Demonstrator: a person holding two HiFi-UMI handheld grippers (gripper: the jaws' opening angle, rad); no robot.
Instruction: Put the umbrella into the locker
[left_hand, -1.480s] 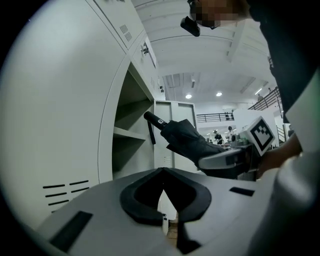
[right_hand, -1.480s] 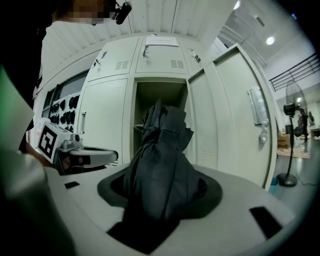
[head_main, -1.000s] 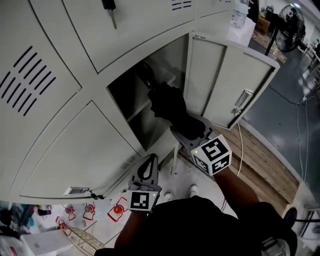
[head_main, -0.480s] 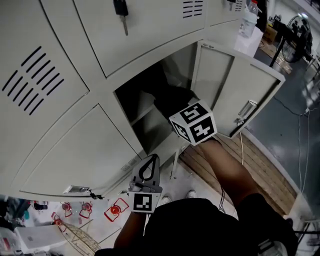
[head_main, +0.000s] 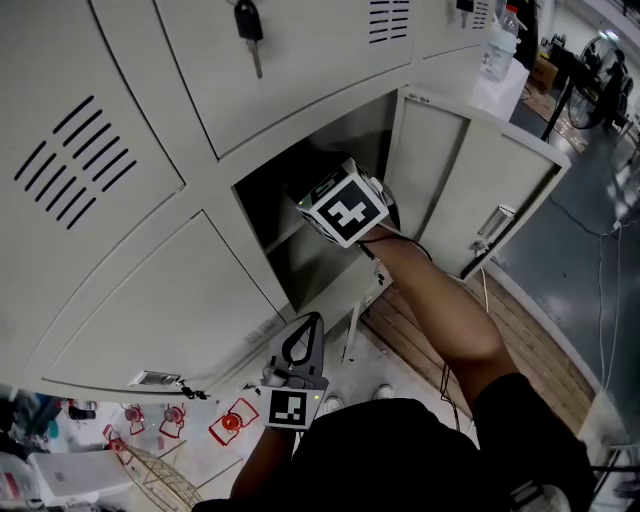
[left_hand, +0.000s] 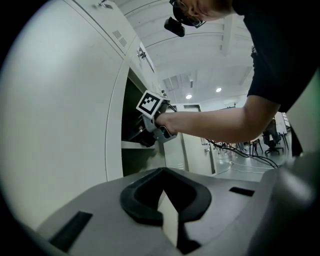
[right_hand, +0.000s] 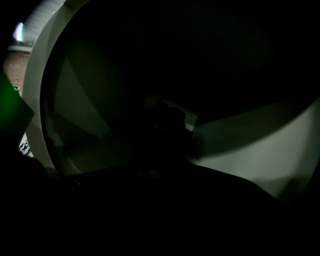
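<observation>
The open locker compartment (head_main: 268, 190) is dark inside, and its door (head_main: 470, 185) is swung out to the right. My right gripper (head_main: 322, 192) reaches into the opening, and its marker cube (head_main: 343, 210) hides the jaws in the head view. In the left gripper view a black umbrella (left_hand: 144, 138) sticks out of the right gripper (left_hand: 150, 131) over the locker's shelf. The right gripper view is very dark, with only a black mass, the umbrella (right_hand: 162, 125), ahead of the jaws. My left gripper (head_main: 311, 320) hangs low before the lower door, shut and empty.
A key (head_main: 250, 25) hangs from the upper locker door. A plastic bottle (head_main: 497, 40) stands on the unit at the right. A wooden platform (head_main: 520, 320) lies below the open door, with a cable across the floor. The lower left door (head_main: 150, 300) is closed.
My right gripper has carried the umbrella up and to the left, from in front of the opening into the compartment. The left gripper has stayed where it was.
</observation>
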